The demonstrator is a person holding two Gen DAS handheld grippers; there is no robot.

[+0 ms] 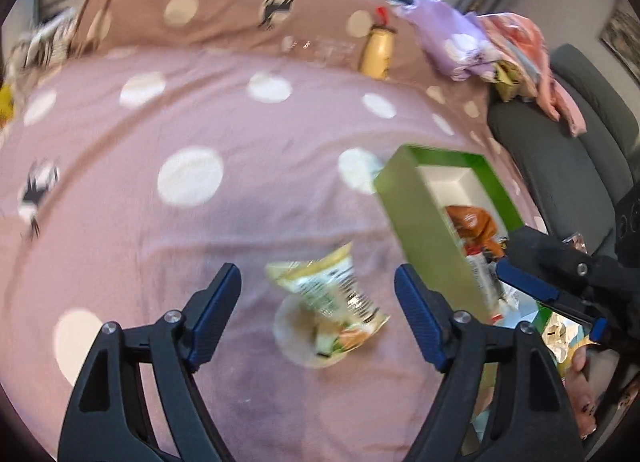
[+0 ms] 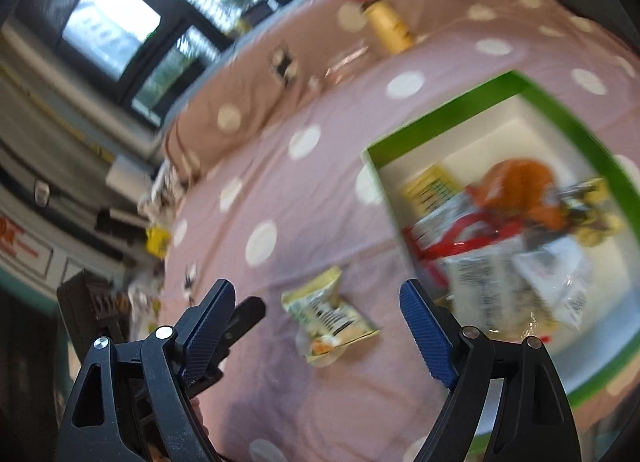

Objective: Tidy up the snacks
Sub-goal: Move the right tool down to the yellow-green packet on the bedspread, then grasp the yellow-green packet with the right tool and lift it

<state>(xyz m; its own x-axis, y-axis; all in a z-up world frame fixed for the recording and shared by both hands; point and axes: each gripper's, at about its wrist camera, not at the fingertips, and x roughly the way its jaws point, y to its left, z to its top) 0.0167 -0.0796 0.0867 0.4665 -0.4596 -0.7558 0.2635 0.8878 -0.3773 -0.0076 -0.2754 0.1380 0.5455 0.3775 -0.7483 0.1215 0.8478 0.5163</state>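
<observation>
Both hand-held grippers hang open and angled down over a bed, a snack packet lying loose below them.

The left hand-held gripper tilts down toward the bedspread, its blue-padded fingers spread wide with nothing pressed between them. The right hand-held gripper is tilted the same way, jaws likewise apart and empty; in the left wrist view it shows at the right edge, over the box. The bed wears a pink cover with white dots; dark-framed windows stand beyond it, and a yellow bottle lies near the far side. The pale green snack packet lies flat on the cover, in line with the gap of each gripper and untouched. Just beside it stands a green box with a white inside, already holding several packets.
</observation>
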